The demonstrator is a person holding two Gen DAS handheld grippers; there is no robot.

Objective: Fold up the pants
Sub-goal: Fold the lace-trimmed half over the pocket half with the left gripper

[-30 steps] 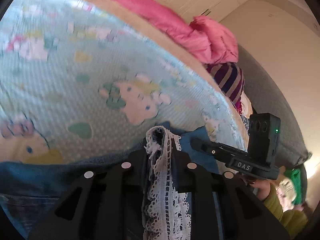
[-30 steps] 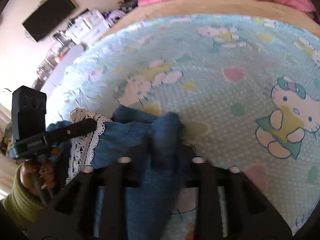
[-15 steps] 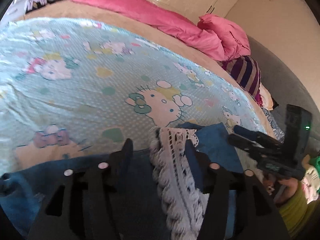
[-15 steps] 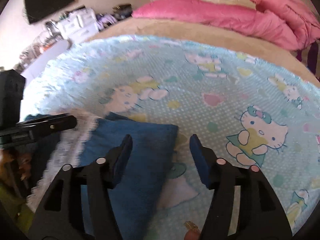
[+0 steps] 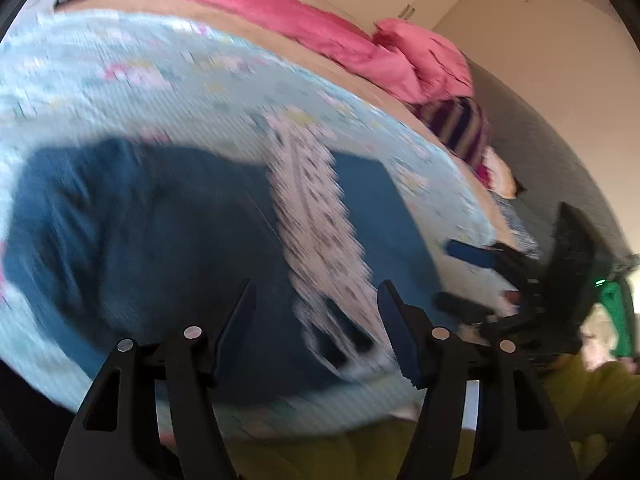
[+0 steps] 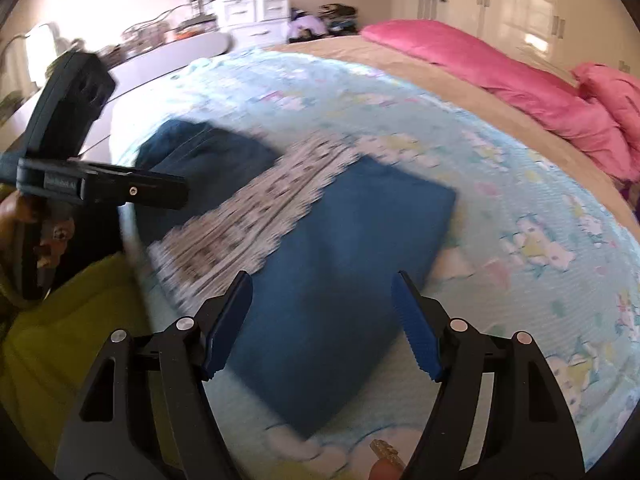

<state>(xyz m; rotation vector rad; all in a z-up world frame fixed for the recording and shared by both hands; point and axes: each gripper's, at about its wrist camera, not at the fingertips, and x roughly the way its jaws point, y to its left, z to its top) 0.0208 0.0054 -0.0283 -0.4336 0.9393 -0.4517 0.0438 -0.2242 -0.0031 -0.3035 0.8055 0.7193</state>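
Blue denim pants [image 5: 168,240] with a white lace hem band [image 5: 316,220] lie folded on the light-blue cartoon-print bed cover [image 5: 120,80]. In the right wrist view the pants [image 6: 340,248] and lace band [image 6: 256,208] lie flat below the fingers. My left gripper [image 5: 316,320] is open and empty, raised above the pants. My right gripper [image 6: 322,316] is open and empty above the folded blue end. The right gripper shows at the right of the left wrist view [image 5: 472,280]; the left gripper shows at the left of the right wrist view [image 6: 100,188]. Both views are motion-blurred.
A pink duvet [image 6: 500,68] and tan blanket [image 6: 360,52] lie at the far side of the bed. Striped clothing [image 5: 460,124] sits at the bed's right edge. Drawers and clutter [image 6: 252,12] stand by the far wall. The person's yellow-green sleeve [image 6: 68,320] is near.
Both grippers opened and let go of the pants, then lifted back. The lace hem and the blue fabric dropped flat onto the bed cover.
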